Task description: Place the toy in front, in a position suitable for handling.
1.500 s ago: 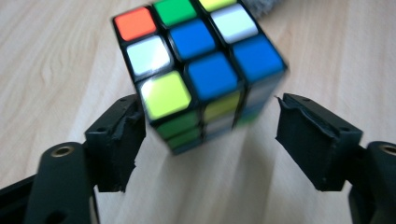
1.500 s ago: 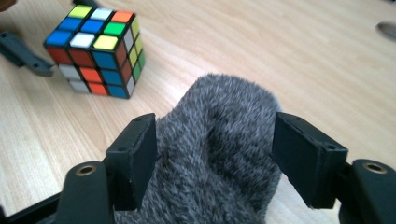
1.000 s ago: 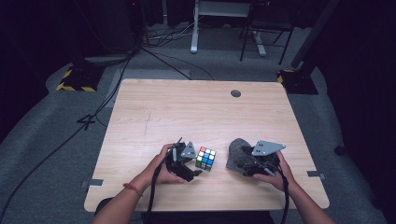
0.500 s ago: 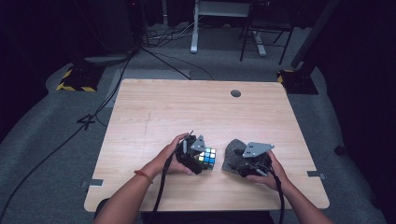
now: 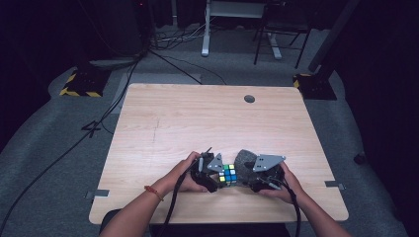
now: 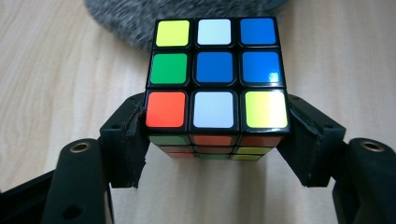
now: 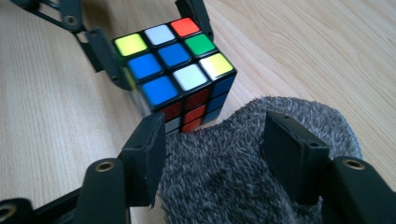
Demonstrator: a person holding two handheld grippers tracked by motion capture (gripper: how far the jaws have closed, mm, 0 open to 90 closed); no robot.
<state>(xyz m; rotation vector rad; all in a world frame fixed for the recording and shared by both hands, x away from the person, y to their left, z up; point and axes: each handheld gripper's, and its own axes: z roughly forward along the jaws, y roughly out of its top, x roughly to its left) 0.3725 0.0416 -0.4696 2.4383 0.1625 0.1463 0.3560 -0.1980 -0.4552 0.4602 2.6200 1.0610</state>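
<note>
Left gripper view: the cube (image 6: 216, 74) is seen clamped between the left gripper (image 6: 215, 135) fingers (image 6: 126, 140), which have just closed onto its lower row from either side, the cube resting on the table (image 6: 56, 70). In the right gripper view, a grey fuzzy cloth (image 7: 233, 163) is held between the right gripper (image 7: 217, 154) fingers (image 7: 149, 154), pressed against its sides. The cloth is seen touching the cube's near corner. From the high view, both are placed near the table's front edge.
</note>
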